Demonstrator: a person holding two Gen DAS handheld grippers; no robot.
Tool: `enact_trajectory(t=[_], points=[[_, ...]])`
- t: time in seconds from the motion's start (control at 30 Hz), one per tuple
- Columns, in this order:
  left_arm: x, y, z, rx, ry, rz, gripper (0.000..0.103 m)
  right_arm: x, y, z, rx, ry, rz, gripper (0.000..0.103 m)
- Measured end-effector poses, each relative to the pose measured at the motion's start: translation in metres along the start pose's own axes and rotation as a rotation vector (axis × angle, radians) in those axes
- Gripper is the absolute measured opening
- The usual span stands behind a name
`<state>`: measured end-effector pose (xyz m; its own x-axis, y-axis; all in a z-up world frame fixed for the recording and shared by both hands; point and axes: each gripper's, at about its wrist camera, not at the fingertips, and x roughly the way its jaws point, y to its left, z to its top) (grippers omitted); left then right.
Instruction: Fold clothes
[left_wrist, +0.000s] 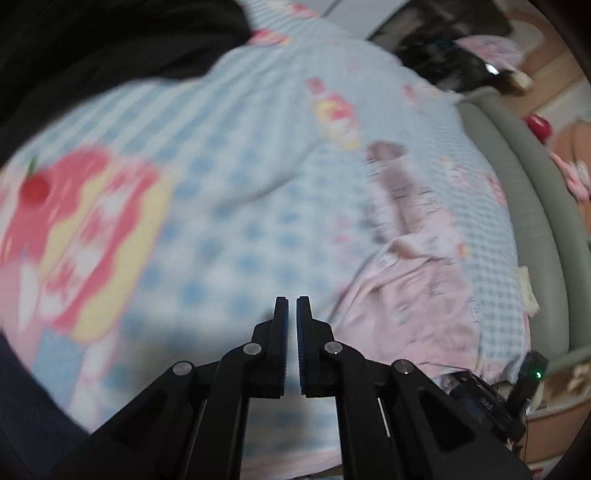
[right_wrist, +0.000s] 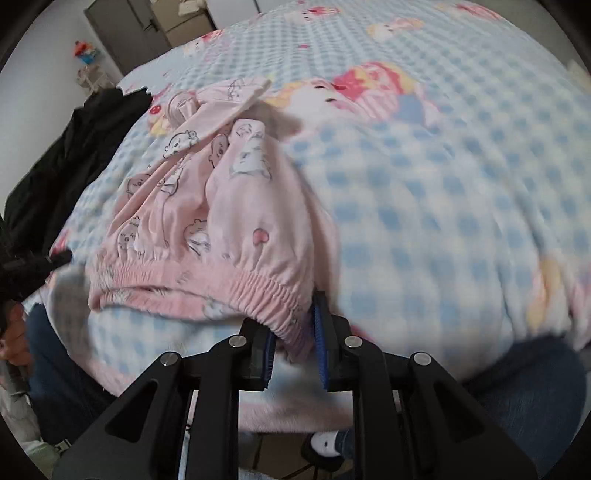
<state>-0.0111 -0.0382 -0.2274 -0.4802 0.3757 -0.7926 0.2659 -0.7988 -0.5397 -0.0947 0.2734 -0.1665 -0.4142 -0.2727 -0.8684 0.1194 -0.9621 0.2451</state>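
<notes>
Your left gripper (left_wrist: 291, 306) is pointing steeply downward with its jaws nearly touching and nothing between them. Your right gripper (right_wrist: 295, 317) is angling down too, its fingers (right_wrist: 320, 343) standing slightly apart around the elastic waistband of pink pants (right_wrist: 207, 229).

Bed cover (right_wrist: 424, 192): under everything.
Trousers (right_wrist: 207, 206): on the cover, waistband nearest the right gripper (right_wrist: 295, 325).
Dark garment (right_wrist: 74, 155): left of the trousers.

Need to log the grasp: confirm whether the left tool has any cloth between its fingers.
No. In the left wrist view the left tool is shut with nothing in it, and the pink garment lies off to its side.
</notes>
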Motion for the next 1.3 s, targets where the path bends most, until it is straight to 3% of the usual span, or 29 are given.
enact_trajectory(t=[0.17,0.23,0.27,0.33,0.47,0.53,0.57,0.67,0.87,0.97,1.07,1.1,1.13,1.2,1.3], points=[[0.015,-0.008,-0.010,0.024,0.073,-0.129,0.009,-0.034,-0.020,0.005,0.079,-0.083,0.156,0.028],[0.020,-0.016,-0.016,0.032,0.093,-0.164,0.032,-0.046,-0.032,0.006,0.142,-0.138,0.223,0.035],[0.026,-0.018,-0.018,0.034,0.112,-0.159,0.052,-0.047,-0.042,0.007,0.188,-0.156,0.249,0.037],[0.039,-0.023,-0.023,0.039,0.151,-0.147,0.057,-0.036,-0.054,0.006,0.249,-0.137,0.251,0.045],[0.056,-0.032,-0.031,0.053,0.193,-0.136,0.052,0.004,-0.064,-0.002,0.338,-0.013,0.250,0.048],[0.056,-0.037,-0.032,0.055,0.182,-0.145,0.024,0.015,-0.066,-0.006,0.369,0.002,0.273,0.048],[0.053,-0.038,-0.032,0.049,0.164,-0.144,0.005,0.019,-0.066,-0.007,0.376,0.002,0.276,0.048],[0.028,-0.038,-0.027,0.049,0.046,-0.119,0.004,0.012,-0.069,-0.014,0.342,0.003,0.266,0.048],[-0.026,-0.005,-0.021,-0.043,-0.103,-0.058,0.004,0.022,-0.054,-0.016,0.316,0.049,0.360,0.052],[-0.035,0.020,-0.022,-0.076,-0.096,-0.080,0.004,0.041,-0.037,-0.019,0.253,0.093,0.370,0.056],[-0.004,0.028,-0.025,-0.094,-0.017,-0.059,0.005,0.061,-0.029,-0.011,0.264,0.101,0.395,0.058],[0.008,0.030,-0.026,-0.101,0.014,-0.052,0.005,0.066,-0.027,-0.007,0.270,0.107,0.410,0.053],[0.018,0.028,-0.027,-0.102,0.040,-0.049,0.005,0.067,-0.022,-0.004,0.262,0.109,0.430,0.034],[0.026,0.018,-0.027,-0.059,0.061,-0.044,0.005,0.062,-0.013,0.002,0.228,0.088,0.434,0.010],[0.010,0.006,-0.024,-0.029,0.055,-0.095,0.004,0.037,-0.004,0.009,0.176,0.012,0.409,0.005]])
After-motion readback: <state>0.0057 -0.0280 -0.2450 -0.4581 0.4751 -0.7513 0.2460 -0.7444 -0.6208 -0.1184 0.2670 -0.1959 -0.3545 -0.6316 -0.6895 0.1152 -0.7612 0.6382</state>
